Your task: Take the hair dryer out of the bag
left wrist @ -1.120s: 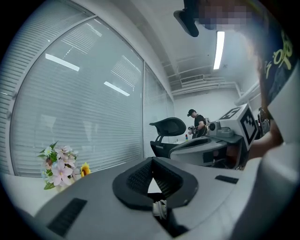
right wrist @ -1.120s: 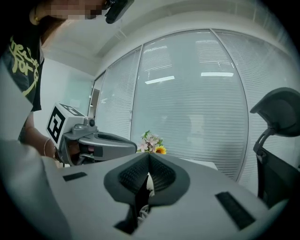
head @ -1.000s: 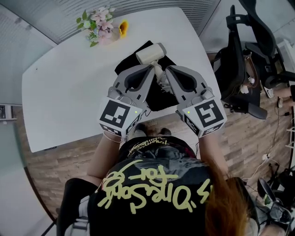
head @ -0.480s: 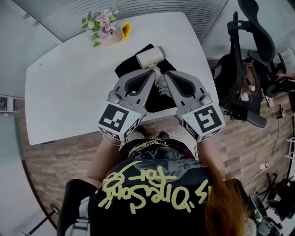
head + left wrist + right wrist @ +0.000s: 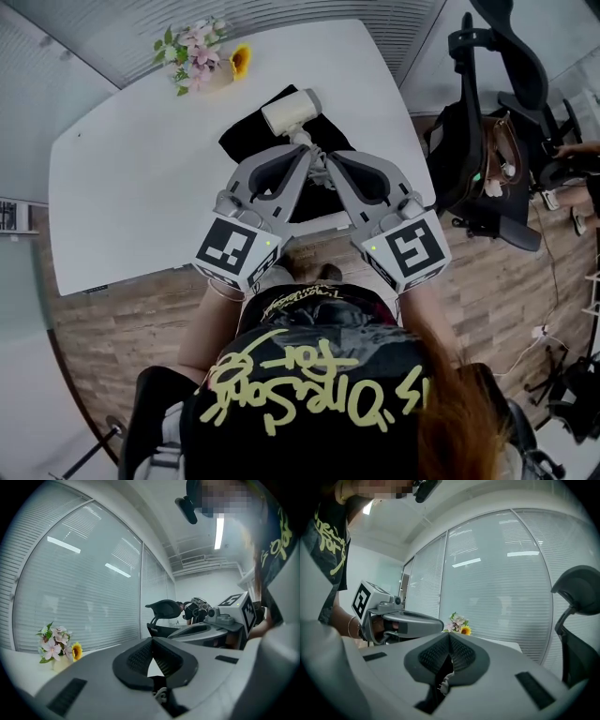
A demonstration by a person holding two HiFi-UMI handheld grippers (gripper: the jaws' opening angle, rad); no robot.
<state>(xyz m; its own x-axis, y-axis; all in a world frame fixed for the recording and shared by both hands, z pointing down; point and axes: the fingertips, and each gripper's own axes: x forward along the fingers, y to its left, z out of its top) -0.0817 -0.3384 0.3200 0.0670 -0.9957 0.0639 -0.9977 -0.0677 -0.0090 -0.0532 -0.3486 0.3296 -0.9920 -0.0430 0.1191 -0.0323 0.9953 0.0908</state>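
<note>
A cream hair dryer (image 5: 289, 111) pokes out of the far end of a black bag (image 5: 251, 141) on the white table (image 5: 131, 187). My left gripper (image 5: 306, 150) and right gripper (image 5: 328, 155) meet tip to tip at the bag's near side. Both are shut. In the left gripper view the left gripper (image 5: 151, 660) has its pads pressed together, with a bit of white cord (image 5: 161, 694) and black fabric hanging just under them. The right gripper (image 5: 449, 656) shows the same: white cord (image 5: 444, 684) and dark fabric below closed pads. The bag's opening is hidden under the grippers.
A bunch of flowers (image 5: 197, 56) lies at the table's far left corner. A black office chair (image 5: 497, 122) loaded with gear stands right of the table on the wood floor. The person stands at the table's near edge.
Both grippers stay shut and have drawn a little back toward the person, away from the dryer's head. The head view has shifted slightly.
</note>
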